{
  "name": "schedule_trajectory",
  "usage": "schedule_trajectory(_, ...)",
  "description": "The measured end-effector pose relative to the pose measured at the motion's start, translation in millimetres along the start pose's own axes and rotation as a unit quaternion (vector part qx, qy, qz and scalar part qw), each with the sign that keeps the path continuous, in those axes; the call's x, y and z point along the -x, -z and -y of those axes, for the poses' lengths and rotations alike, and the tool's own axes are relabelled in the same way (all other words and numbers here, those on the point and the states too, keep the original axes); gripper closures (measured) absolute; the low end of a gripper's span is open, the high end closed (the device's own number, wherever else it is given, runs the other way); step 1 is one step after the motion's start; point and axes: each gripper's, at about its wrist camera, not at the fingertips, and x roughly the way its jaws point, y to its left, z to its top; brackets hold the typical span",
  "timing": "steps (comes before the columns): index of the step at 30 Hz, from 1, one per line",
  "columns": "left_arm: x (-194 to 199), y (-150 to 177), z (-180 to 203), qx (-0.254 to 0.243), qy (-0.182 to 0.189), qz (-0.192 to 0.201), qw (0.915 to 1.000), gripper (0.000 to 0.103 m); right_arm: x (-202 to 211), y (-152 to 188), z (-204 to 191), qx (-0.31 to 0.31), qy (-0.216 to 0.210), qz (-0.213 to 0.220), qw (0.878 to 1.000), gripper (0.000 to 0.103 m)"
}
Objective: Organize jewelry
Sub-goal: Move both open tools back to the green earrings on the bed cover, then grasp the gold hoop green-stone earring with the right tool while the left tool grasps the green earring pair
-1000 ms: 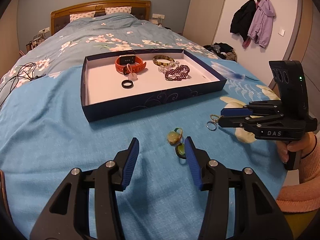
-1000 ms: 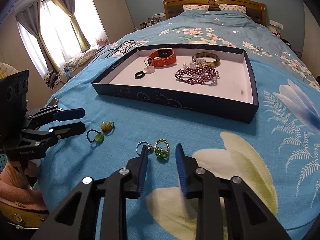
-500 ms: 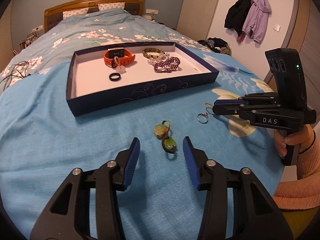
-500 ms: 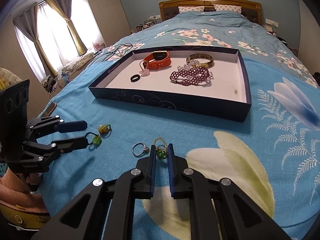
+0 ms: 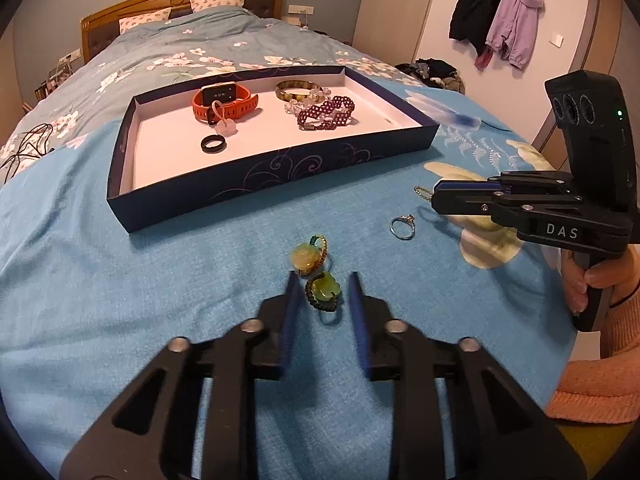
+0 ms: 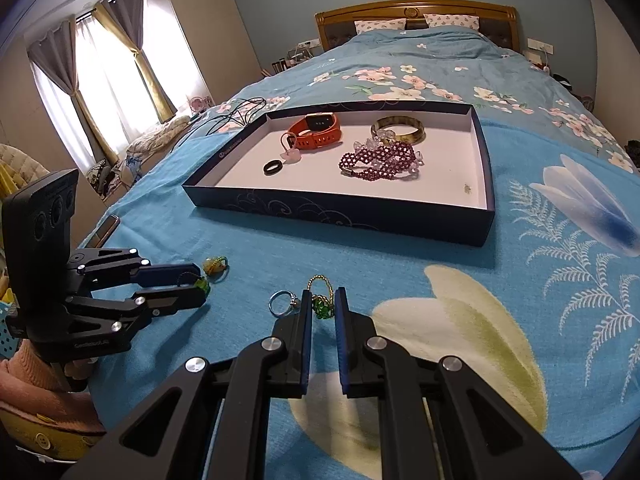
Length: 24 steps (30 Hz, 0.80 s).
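A dark blue tray [image 5: 276, 168] on the bed holds an orange watch [image 5: 226, 102], a black ring [image 5: 213, 144], a bangle [image 5: 294, 89] and a purple bead bracelet [image 5: 326, 117]. On the blue bedspread lie a yellow charm [image 5: 306, 258], a green jade charm [image 5: 323, 290], a silver ring [image 5: 402, 226] and a gold-chain green-stone ring [image 6: 322, 298]. My left gripper [image 5: 321, 286] is partly closed around the green jade charm, its fingers apart from it. My right gripper [image 6: 322, 300] is shut on the green-stone ring, just above the bedspread.
The tray [image 6: 336, 216] sits just beyond the loose pieces. Black cables [image 5: 24, 152] lie on the bedspread at the far left. Coats [image 5: 496, 20] hang on the wall at the right. The bed's near edge is close behind both grippers.
My left gripper has moved forward over the green jade charm and its fingers have narrowed. My right gripper has closed on the green-stone ring; the silver ring stays on the bedspread.
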Motion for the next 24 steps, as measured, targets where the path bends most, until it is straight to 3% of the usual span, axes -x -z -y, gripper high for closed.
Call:
schedule_trajectory(13,7,4,3,0.001,0.005,0.011,0.9999,0.088,5,0,-3,0.002,-0.003,0.015,1.000,0.094)
schedule_trajectory(24,32,-4,-3,0.014,0.011,0.053,0.9984,0.088,16,-3,-9,0.008,-0.007,0.040,0.999,0.094)
